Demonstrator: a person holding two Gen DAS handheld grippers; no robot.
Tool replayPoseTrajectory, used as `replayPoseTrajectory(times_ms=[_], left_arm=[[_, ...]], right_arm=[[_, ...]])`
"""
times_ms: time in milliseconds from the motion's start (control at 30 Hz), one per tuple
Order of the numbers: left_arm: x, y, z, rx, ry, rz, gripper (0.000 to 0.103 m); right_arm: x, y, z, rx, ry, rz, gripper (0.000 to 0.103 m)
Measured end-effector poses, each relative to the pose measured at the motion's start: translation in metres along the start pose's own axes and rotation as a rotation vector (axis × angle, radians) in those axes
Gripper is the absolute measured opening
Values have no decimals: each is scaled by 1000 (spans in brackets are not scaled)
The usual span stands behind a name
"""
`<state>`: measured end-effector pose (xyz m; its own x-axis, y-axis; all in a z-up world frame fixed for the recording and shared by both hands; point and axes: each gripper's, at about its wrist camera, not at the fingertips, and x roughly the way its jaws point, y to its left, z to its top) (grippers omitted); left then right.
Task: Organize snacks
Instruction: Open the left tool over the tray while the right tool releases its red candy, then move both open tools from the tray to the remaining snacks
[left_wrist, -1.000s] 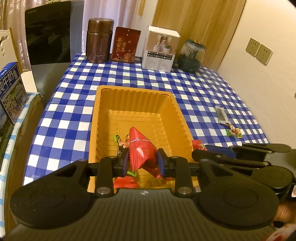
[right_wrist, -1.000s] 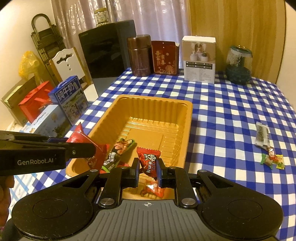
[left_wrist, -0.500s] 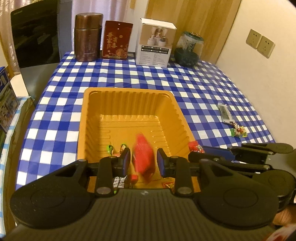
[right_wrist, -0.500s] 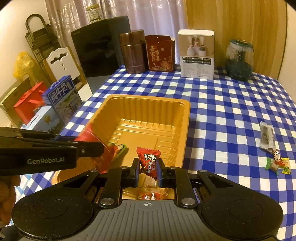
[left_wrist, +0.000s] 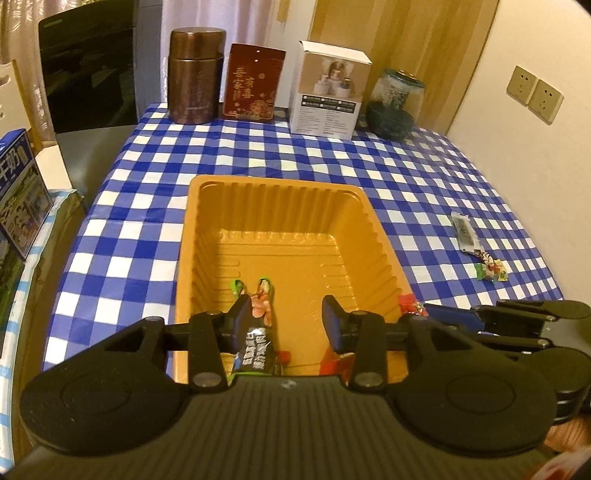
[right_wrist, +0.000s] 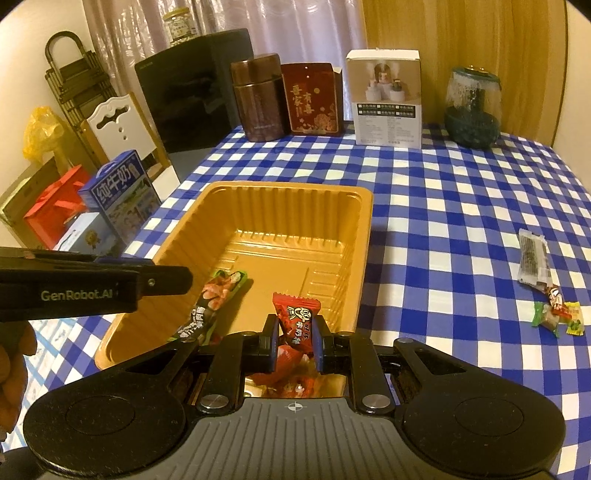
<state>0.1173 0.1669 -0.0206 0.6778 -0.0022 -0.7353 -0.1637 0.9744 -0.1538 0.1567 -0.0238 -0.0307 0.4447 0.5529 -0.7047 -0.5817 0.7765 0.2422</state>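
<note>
An orange plastic tray (left_wrist: 280, 206) (right_wrist: 295, 206) sits on the blue checked table. My left gripper (left_wrist: 286, 321) is open and empty above the tray's near end; it also shows in the right wrist view (right_wrist: 162, 277). A long green-and-black snack bar (left_wrist: 258, 328) (right_wrist: 214, 302) lies in the tray below it, with red wrappers (left_wrist: 332, 363) at the near wall. My right gripper (right_wrist: 295, 332) is shut on a red candy (right_wrist: 297, 317) over the tray's near right corner; it also shows in the left wrist view (left_wrist: 424, 310).
On the table to the right lie a dark snack packet (right_wrist: 532, 258) (left_wrist: 463, 232) and small colourful candies (right_wrist: 557, 310) (left_wrist: 489, 267). At the back stand a brown canister (left_wrist: 195, 75), a red box (left_wrist: 255, 86), a white box (left_wrist: 328, 90) and a glass jar (left_wrist: 395, 103). A milk carton (right_wrist: 118, 192) stands off the left edge.
My left gripper has opened and dropped the red packet into the tray, then pulled back a little. The right gripper still holds its red candy.
</note>
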Motion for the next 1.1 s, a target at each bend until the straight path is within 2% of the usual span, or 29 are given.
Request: replayPoseTrajectory(times_ms=[200, 400, 533, 800, 1100], left_arm=[[-9, 5, -2, -11, -6, 4, 38], [-15, 9, -2, -18, -14, 9, 39], [-20, 10, -4, -18, -17, 11, 40], [-28, 4, -9, -27, -18, -4, 42], [-44, -16, -19, -20, -24, -20, 46]], right_arm=[[-5, 5, 2, 5, -14, 14, 19], [-11, 2, 7, 83, -46, 62, 21], [-17, -2, 5, 91, -56, 43, 45], [-33, -20, -12, 161, -41, 14, 46], [-65, -30, -27, 198, -64, -17, 47]])
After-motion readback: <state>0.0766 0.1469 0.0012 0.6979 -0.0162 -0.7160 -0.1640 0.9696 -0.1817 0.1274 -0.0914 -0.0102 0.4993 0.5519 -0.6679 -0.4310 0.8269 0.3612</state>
